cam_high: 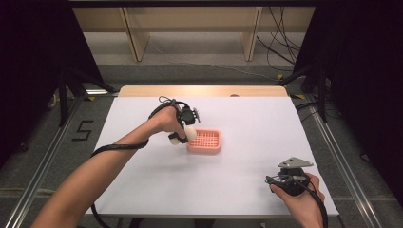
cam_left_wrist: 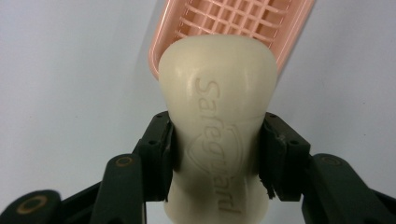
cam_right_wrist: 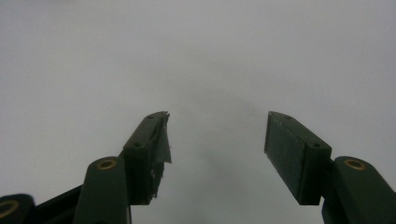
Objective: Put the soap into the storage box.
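Observation:
A cream bar of soap (cam_left_wrist: 218, 135) with raised lettering sits between the black pads (cam_left_wrist: 159, 156) of my left gripper (cam_left_wrist: 217, 158), which is shut on its narrow waist. In the high view the left gripper (cam_high: 183, 135) holds the soap (cam_high: 189, 133) just above the left end of a pink slotted soap dish (cam_high: 205, 141) near the table's middle. The dish (cam_left_wrist: 229, 23) lies just beyond the soap in the left gripper view. My right gripper (cam_high: 281, 179) rests near the front right of the table. Its jaws (cam_right_wrist: 217, 135) stand open over bare white surface, nothing between them.
The white tabletop (cam_high: 252, 123) has a wooden strip along its far edge. Black cables trail from both grippers. Dark curtains and stand legs flank the table, and wooden furniture legs stand on the floor behind it.

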Demonstrator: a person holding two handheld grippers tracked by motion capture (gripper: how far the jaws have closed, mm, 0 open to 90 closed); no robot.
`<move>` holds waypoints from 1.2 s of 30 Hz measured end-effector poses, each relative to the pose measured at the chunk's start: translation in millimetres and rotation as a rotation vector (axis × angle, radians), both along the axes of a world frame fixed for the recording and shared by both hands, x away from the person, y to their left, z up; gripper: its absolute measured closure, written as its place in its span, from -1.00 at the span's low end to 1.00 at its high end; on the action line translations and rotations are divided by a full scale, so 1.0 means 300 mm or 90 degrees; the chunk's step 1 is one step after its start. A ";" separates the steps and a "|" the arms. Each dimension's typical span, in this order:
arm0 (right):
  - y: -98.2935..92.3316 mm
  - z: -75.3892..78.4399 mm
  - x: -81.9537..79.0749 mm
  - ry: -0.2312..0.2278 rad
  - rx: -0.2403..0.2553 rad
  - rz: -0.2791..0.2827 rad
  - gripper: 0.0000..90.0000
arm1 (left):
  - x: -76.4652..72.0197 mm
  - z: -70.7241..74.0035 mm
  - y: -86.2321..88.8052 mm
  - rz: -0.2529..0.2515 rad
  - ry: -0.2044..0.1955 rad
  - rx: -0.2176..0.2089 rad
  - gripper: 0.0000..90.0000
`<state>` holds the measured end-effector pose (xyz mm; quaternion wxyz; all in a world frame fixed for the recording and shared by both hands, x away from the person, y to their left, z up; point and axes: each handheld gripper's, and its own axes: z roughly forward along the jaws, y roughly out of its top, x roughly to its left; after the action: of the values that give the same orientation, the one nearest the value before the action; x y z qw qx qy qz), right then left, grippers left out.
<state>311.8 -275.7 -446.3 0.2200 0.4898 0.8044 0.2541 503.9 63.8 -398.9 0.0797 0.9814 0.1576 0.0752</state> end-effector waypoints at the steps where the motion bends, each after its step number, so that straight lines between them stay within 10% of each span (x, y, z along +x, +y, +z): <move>1: 0.000 -0.001 0.000 -0.001 0.001 0.001 -0.11 | 0.000 -0.001 -0.003 0.001 -0.003 -0.002 0.10; 36: -0.001 -0.003 0.000 0.002 -0.002 0.004 -0.11 | 0.024 -0.006 -0.073 -0.013 -0.008 -0.012 0.10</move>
<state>311.9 -276.0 -447.0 0.2188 0.4876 0.8064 0.2531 511.1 42.0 -400.7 0.0907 0.9817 0.1478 0.0789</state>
